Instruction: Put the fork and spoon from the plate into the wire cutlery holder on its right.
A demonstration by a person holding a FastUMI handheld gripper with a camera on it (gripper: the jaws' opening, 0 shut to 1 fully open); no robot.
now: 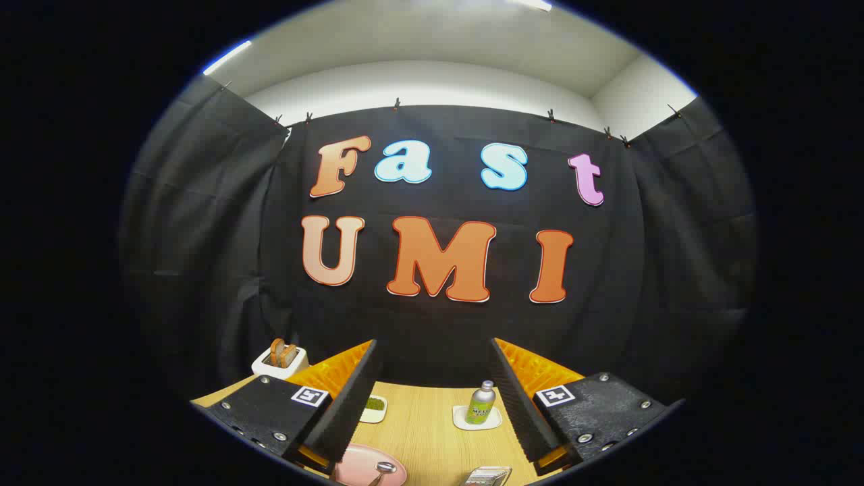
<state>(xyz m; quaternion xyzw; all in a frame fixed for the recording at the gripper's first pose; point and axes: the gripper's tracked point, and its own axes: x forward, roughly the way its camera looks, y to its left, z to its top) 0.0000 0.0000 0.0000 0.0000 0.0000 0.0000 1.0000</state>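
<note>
My gripper (432,405) hangs open above the plate (354,469), whose spoon (385,467), likely light and slippery, suits a mid-handle grip.

The tongs (432,398) stand spread wide, well above the table (425,432), with nothing between their fingers. Below them, toward the left finger, lies the plate (361,469) with a spoon (383,468) on it. To its right, under the right finger, sits the wire cutlery holder (487,476), apart from the plate. Beyond these, ahead between the fingers, a small dish (374,409) stands left and a bottle (480,403) on a saucer (466,422) stands right. Past the left finger, at the table's far corner, a toaster (280,361) holds bread (283,352).
</note>
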